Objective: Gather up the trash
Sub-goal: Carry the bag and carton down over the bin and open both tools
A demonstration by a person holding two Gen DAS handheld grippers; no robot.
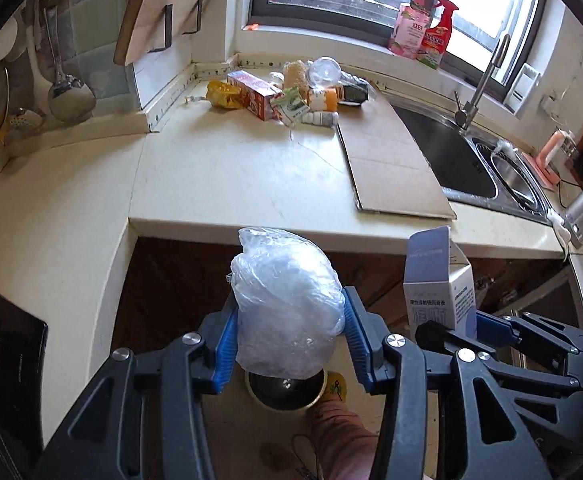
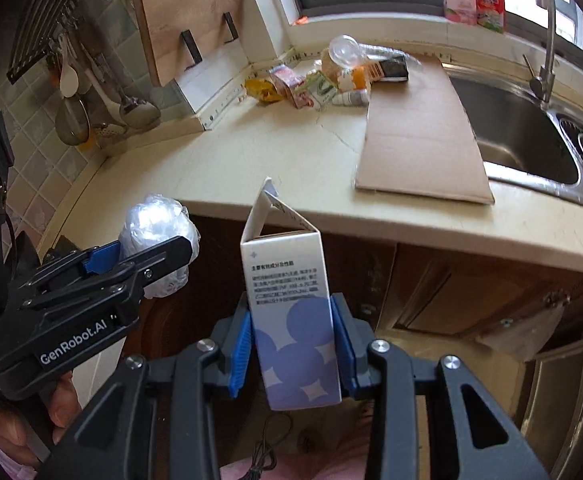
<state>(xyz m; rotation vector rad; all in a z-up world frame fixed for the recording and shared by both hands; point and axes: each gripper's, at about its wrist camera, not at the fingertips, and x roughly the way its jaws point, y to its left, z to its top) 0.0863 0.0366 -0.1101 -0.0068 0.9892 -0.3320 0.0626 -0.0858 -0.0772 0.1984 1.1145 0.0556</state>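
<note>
My left gripper [image 1: 289,330] is shut on a crumpled clear plastic bag [image 1: 285,300], held out in front of the counter edge. Seen from the right wrist, that bag [image 2: 153,226] sits at the left in the left gripper [image 2: 151,254]. My right gripper [image 2: 293,340] is shut on a white and purple carton [image 2: 291,312] with its top flap open; the same carton [image 1: 439,280] shows at the right of the left wrist view. A pile of trash [image 1: 291,94] lies at the back of the counter [image 1: 219,176] under the window: packets, boxes, small bottles, a clear cup.
A flat cardboard sheet [image 1: 391,156] lies on the counter beside the steel sink [image 1: 455,152] and tap [image 1: 479,84]. Below the left gripper stands a round open bin [image 1: 287,390] on the floor. Ladles [image 1: 63,88] hang on the left wall. Soap bottles [image 1: 423,28] stand on the sill.
</note>
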